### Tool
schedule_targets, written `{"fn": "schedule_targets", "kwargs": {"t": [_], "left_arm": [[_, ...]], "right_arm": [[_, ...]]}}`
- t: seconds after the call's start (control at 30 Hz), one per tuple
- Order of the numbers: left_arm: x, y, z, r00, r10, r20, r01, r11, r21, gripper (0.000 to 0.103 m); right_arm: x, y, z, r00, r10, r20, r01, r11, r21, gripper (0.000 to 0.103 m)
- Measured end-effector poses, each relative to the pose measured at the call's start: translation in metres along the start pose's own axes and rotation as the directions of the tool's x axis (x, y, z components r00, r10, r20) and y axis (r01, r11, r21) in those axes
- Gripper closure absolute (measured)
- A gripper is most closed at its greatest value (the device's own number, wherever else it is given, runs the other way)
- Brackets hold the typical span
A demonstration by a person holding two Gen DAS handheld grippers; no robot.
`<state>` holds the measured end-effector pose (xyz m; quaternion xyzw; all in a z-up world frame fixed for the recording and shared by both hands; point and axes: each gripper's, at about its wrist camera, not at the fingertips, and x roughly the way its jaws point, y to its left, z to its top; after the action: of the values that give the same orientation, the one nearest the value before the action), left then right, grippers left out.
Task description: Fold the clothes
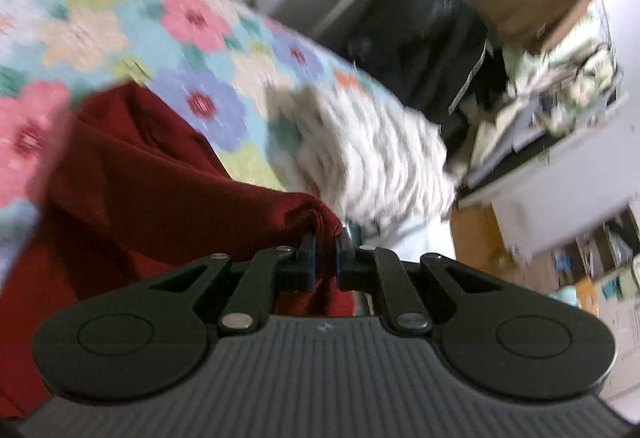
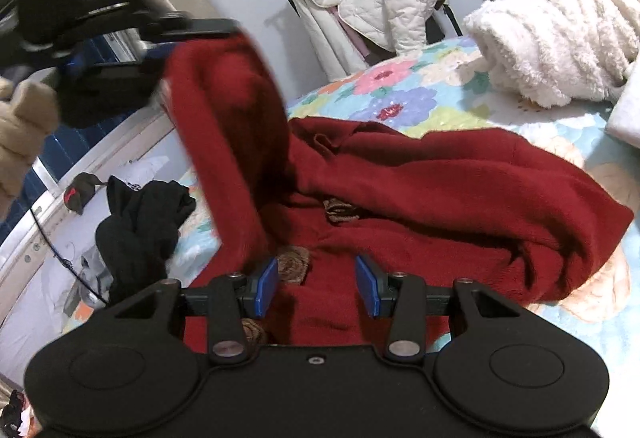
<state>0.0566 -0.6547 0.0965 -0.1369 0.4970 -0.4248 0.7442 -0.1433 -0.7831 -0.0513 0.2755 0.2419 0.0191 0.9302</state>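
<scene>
So the red sweater (image 2: 420, 189) is lying in a heap on the flowery bedspread (image 2: 404, 89), and one sleeve or edge of it is pulled up off the bed by the left gripper (image 1: 325, 242), whose pads are pinched tight on a bunched bit of the red knit. The left view is smeared with blur, so I can't say much else from that side. The right gripper (image 2: 317, 280) hangs just above the sweater's body with its blue pads (image 2: 267, 284) wide apart, holding nothing.

If I were doing this step: keep the left pinch firm and lift until that piece hangs straight, because right now the rest is rumpled and folded over itself on the right side. I'd use the free gripper to grab the matching edge or the hem, not the thick middle, then pull the two apart so the thing lies flat before any fold goes in. Watch out for the brown decorations (image 2: 340, 211) on the front, since a pad could snag them. The fluffy white blanket (image 2: 556, 25) and the black clothes (image 2: 140, 222) sit close by, so spread the sweater between them, not over them.
</scene>
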Motion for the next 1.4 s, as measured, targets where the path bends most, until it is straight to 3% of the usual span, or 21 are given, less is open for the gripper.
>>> {"fn": "schedule_targets", "kwargs": {"t": [0.13, 0.27, 0.37, 0.43, 0.5, 0.57, 0.6, 0.67, 0.73, 0.83, 0.9, 1.0, 1.07, 1.13, 1.2, 1.27, 1.3, 1.37, 1.4], "left_arm": [[0.038, 0.01, -0.001, 0.999, 0.027, -0.039, -0.028, 1.0, -0.01, 0.095], [0.047, 0.026, 0.007, 1.0, -0.002, -0.007, 0.002, 0.998, -0.057, 0.095], [0.047, 0.031, 0.013, 1.0, -0.014, 0.019, 0.015, 0.998, -0.059, 0.095], [0.053, 0.033, 0.018, 1.0, -0.025, 0.018, 0.026, 0.998, -0.053, 0.095], [0.062, 0.035, 0.018, 0.999, -0.032, 0.004, 0.032, 0.998, -0.053, 0.095], [0.071, 0.035, 0.015, 0.999, -0.038, -0.016, 0.037, 0.998, -0.051, 0.095], [0.076, 0.036, 0.013, 0.999, -0.041, -0.028, 0.04, 0.998, -0.051, 0.095], [0.083, 0.035, 0.01, 0.996, -0.066, -0.066, 0.062, 0.996, -0.058, 0.092], [0.08, 0.034, 0.012, 0.995, -0.069, -0.065, 0.066, 0.997, -0.046, 0.087], [0.059, 0.031, 0.019, 1.0, -0.009, 0.006, 0.009, 0.995, 0.095, 0.047], [0.051, 0.032, 0.02, 0.995, 0.085, 0.044, -0.092, 0.975, 0.201, 0.046], [0.046, 0.042, 0.021, 0.973, 0.216, 0.085, -0.232, 0.923, 0.306, 0.045], [0.051, 0.054, 0.02, 0.958, 0.271, 0.091, -0.286, 0.894, 0.344, 0.045], [0.06, 0.066, 0.019, 0.939, 0.33, 0.097, -0.342, 0.86, 0.378, 0.045], [0.076, 0.083, 0.017, 0.906, 0.411, 0.1, -0.414, 0.813, 0.409, 0.045], [0.088, 0.1, 0.015, 0.869, 0.483, 0.111, -0.481, 0.767, 0.424, 0.045], [0.092, 0.109, 0.015, 0.851, 0.512, 0.12, -0.51, 0.749, 0.422, 0.045], [0.086, 0.114, 0.013, 0.852, 0.502, 0.148, -0.514, 0.749, 0.418, 0.043], [0.08, 0.113, 0.011, 0.847, 0.505, 0.169, -0.525, 0.741, 0.418, 0.044]], "right_arm": [[0.016, -0.01, 0.002, 1.0, -0.005, 0.011, 0.004, 1.0, 0.02, 0.052], [0.025, -0.013, 0.003, 0.996, 0.081, -0.035, -0.078, 0.994, 0.081, 0.05], [0.018, 0.002, 0.001, 0.993, 0.066, -0.093, -0.062, 0.997, 0.049, 0.046], [0.01, 0.007, -0.004, 0.994, 0.08, -0.07, -0.078, 0.996, 0.042, 0.039], [0.015, 0.005, -0.003, 0.993, 0.098, -0.068, -0.094, 0.994, 0.056, 0.039], [0.024, 0.003, 0.0, 0.999, 0.046, -0.03, -0.045, 0.998, 0.034, 0.039], [0.03, 0.002, 0.002, 0.999, 0.033, -0.015, -0.033, 0.999, 0.021, 0.041], [0.032, 0.002, 0.005, 1.0, 0.021, 0.01, -0.02, 0.999, -0.029, 0.097], [0.023, 0.005, 0.008, 0.995, -0.091, 0.033, 0.094, 0.989, -0.11, 0.1], [-0.002, -0.013, 0.018, 0.972, -0.214, 0.093, 0.221, 0.972, -0.077, 0.1], [-0.016, -0.038, 0.025, 0.95, -0.293, 0.111, 0.297, 0.955, -0.015, 0.1], [-0.03, -0.056, 0.028, 0.903, -0.417, 0.102, 0.422, 0.906, -0.024, 0.1], [-0.042, -0.062, 0.03, 0.898, -0.425, 0.114, 0.428, 0.904, 0.002, 0.1], [-0.049, -0.062, 0.032, 0.883, -0.449, 0.133, 0.454, 0.891, -0.005, 0.1], [-0.049, -0.06, 0.035, 0.855, -0.497, 0.148, 0.508, 0.86, -0.047, 0.1], [-0.04, -0.066, 0.034, 0.828, -0.543, 0.141, 0.555, 0.83, -0.064, 0.09], [-0.033, -0.071, 0.032, 0.832, -0.546, 0.101, 0.553, 0.83, -0.068, 0.087], [-0.029, -0.072, 0.029, 0.831, -0.555, 0.048, 0.557, 0.826, -0.089, 0.081], [-0.031, -0.067, 0.028, 0.823, -0.566, 0.055, 0.568, 0.816, -0.103, 0.072]]}}
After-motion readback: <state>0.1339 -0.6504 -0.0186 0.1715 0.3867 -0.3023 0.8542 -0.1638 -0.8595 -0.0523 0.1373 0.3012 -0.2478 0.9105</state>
